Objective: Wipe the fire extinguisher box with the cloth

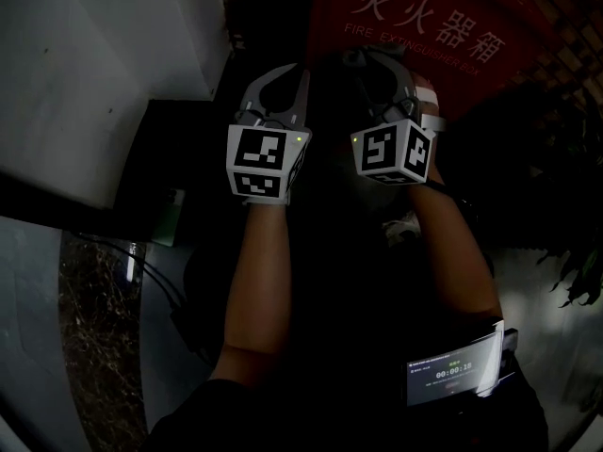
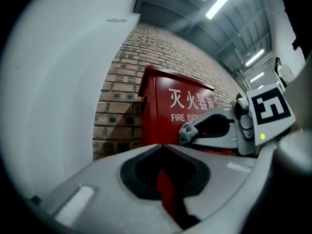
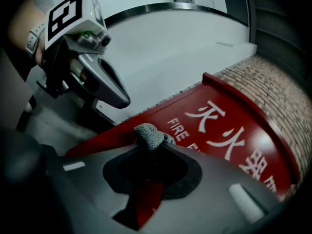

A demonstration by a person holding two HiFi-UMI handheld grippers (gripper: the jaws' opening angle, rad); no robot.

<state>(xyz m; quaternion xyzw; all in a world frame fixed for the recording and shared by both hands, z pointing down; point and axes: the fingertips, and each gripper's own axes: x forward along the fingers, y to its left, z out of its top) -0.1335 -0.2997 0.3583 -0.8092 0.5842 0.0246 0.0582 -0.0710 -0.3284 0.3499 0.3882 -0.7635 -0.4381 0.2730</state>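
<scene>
1. While the right gripper [image 3: 149, 143] pinches a grey cloth wad [image 3: 150, 134] at its tips, the left gripper [image 2: 162, 146] is pressed together, empty.
2. The red fire extinguisher box [image 1: 426, 19] stands just beyond both, on the far side.
3. Risk: little cloth protrudes, so the hard jaw tips may scrape the paint.

Brick wall [image 2: 119, 106], white pillar [image 2: 58, 91], ceiling lights [image 2: 220, 3], leafy plant [image 1: 577, 276]

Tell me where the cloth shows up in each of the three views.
Right gripper view: cloth at centre, pinched by the right tool.
Left gripper view: cloth right of centre, at that tool's tip.
Head view: too dark to pick out.
Shared landmark: the red box with white lettering.
</scene>
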